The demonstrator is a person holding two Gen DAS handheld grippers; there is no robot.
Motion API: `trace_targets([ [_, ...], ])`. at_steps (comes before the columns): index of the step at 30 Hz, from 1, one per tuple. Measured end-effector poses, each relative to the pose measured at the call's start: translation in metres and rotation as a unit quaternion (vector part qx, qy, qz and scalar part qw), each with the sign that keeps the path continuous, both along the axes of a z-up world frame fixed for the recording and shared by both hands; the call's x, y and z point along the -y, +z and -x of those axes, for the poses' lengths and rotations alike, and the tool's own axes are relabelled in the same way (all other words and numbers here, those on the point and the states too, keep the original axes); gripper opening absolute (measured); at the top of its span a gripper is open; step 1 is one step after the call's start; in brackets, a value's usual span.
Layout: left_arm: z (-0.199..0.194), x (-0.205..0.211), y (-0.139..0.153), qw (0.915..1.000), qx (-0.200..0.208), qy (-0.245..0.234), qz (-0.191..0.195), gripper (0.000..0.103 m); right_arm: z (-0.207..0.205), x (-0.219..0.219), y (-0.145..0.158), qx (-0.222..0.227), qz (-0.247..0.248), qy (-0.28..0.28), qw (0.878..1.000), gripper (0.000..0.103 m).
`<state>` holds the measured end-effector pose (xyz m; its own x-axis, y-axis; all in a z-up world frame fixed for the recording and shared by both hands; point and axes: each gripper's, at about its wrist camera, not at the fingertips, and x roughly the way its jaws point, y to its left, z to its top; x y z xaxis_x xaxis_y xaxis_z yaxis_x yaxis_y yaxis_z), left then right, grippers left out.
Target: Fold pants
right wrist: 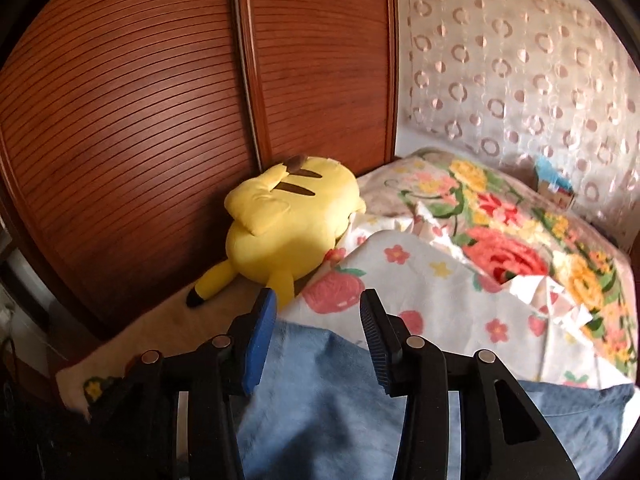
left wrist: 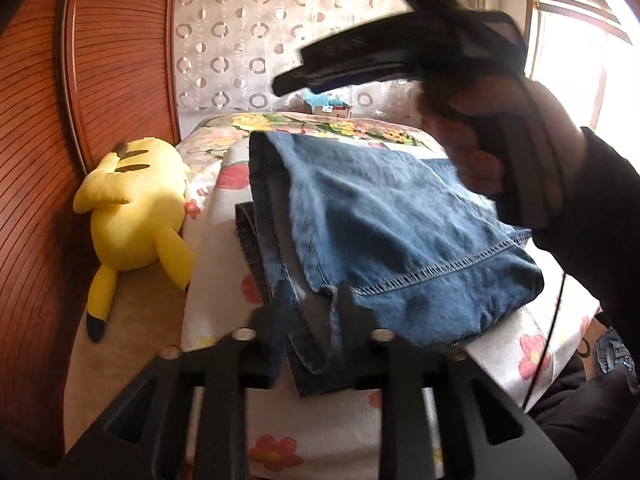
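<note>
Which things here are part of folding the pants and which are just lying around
Part of the job: the blue jeans; the left gripper, closed on their near edge; the right gripper, open above them.

Just lying about: the yellow plush toy; the floral blanket; the small box at the bed's far end.

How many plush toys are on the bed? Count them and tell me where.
1. A yellow plush toy lies at the bed's edge, against the wooden slatted doors, left of the folded jeans. Others could be hidden outside these views.
</note>
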<state>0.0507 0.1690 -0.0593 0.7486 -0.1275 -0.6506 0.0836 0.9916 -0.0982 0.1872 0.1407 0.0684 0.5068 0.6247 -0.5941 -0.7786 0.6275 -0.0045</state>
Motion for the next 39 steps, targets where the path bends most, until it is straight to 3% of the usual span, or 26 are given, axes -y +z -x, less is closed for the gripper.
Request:
trace_targets([
  [1,-0.001,0.0,0.001,1.0,0.0,0.002,-0.001,0.043,0.004,0.005,0.0,0.004,0.001,0.003,1.0,0.045],
  [3,-0.004,0.001,0.003,1.0,0.003,0.004,-0.003,0.052,0.01,0.015,-0.001,0.012,0.0,0.003,1.0,0.045],
  [6,-0.007,0.002,0.005,1.0,0.007,0.006,-0.002,0.078,0.021,0.039,-0.001,0.019,-0.003,-0.004,1.0,0.045],
  [21,-0.031,0.049,0.013,0.9997,0.017,-0.013,-0.006,0.078,0.06,0.154,-0.024,0.032,0.007,-0.061,0.998,0.046],
  [24,-0.037,0.06,0.014,0.9996,0.018,-0.02,-0.001,0.078,0.067,0.171,-0.028,0.032,0.006,-0.077,0.997,0.054],
  [27,-0.043,0.071,0.013,0.9995,0.016,-0.027,-0.002,0.078,0.072,0.19,-0.036,0.029,0.001,-0.097,0.995,0.054],
  [39,-0.065,0.122,0.001,0.9975,-0.005,-0.069,-0.015,0.078,0.084,0.218,-0.063,0.01,0.021,-0.165,0.986,0.054],
])
